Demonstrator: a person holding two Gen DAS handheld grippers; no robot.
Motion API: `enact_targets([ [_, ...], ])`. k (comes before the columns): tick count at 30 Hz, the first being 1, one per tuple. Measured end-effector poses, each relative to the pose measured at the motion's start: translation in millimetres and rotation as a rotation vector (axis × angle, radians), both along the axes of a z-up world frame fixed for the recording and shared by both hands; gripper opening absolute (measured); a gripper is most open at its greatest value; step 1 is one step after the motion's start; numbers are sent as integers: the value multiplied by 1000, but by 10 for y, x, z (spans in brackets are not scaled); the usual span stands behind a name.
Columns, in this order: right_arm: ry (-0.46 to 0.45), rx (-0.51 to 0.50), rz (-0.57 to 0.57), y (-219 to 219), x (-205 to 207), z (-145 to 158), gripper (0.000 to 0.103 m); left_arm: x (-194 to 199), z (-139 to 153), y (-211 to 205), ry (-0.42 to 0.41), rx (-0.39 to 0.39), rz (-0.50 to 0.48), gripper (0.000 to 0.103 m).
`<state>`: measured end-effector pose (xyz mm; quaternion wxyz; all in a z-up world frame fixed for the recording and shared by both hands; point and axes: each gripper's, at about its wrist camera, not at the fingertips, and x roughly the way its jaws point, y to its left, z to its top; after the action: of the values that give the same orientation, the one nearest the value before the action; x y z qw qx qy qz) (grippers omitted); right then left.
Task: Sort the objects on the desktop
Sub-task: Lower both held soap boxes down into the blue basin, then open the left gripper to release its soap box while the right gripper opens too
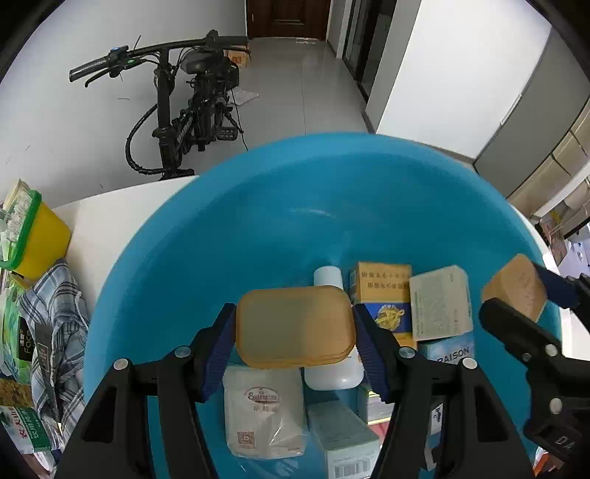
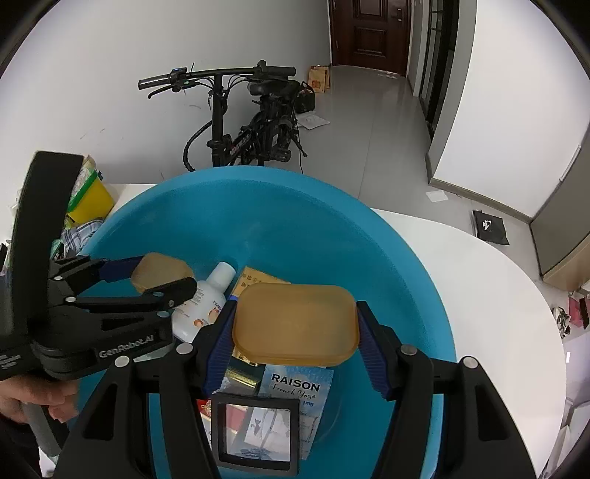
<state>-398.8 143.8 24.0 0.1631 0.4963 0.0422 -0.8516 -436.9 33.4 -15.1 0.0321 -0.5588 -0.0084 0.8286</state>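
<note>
both claws (image 1: 295, 328) (image 2: 295, 326) clamp amber soap-box halves over basin (image 1: 258, 228).

It looked like a home. A folding bike (image 2: 239, 121) stood against a white wall on grey floor tiles, and a hallway ran back to a dark wooden door (image 2: 368, 33). A white table (image 2: 497, 280) carried household clutter: a blue basin (image 1: 258, 228), a yellow tub (image 1: 44, 239) and a checked cloth (image 1: 59, 331).
</note>
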Motion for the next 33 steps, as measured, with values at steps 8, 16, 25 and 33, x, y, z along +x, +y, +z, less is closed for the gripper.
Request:
enact_targets([
  [8, -3, 3, 10, -32, 23, -3, 60, 16, -104, -12, -42, -4, -22, 64],
  [16, -4, 5, 11, 5, 14, -22, 60, -21, -119, -55, -57, 17, -8, 64],
  [25, 9, 18, 11, -14, -15, -11, 60, 42, 38, -234, -26, 44, 29, 71],
  [33, -13, 26, 57, -227, 7, -69, 60, 104, 283, -379, 34, 69, 52, 78],
])
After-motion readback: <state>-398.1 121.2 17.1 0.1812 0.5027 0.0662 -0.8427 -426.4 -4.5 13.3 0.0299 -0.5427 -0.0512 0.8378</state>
